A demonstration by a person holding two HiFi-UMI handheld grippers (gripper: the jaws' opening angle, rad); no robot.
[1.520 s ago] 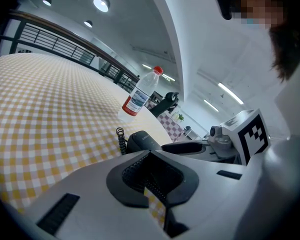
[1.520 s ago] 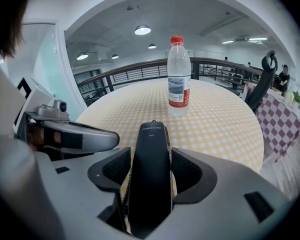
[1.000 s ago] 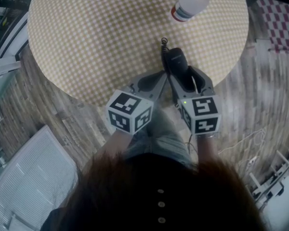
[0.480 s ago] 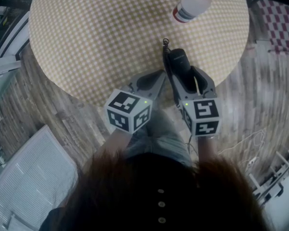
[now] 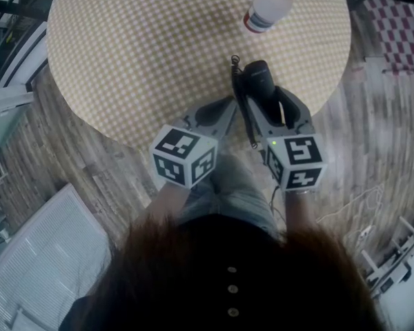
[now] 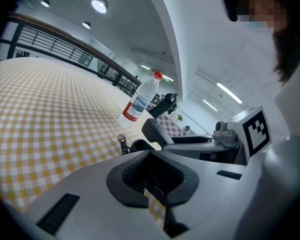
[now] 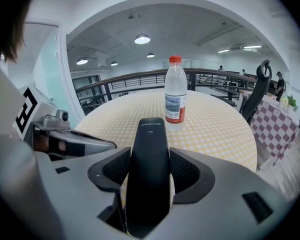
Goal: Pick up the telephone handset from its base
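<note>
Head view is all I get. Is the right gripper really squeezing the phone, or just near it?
Observer: Squeezing it. In the right gripper view, both jaws of the right gripper press the sides of the handset.
Operator: What about the other one?
Observer: The left gripper is shut on nothing. Its own view shows only checked cloth past the jaws.
Operator: Does the phone have writing on it?
Observer: Yes, there is small pale print near the handset's tip in the right gripper view.
</note>
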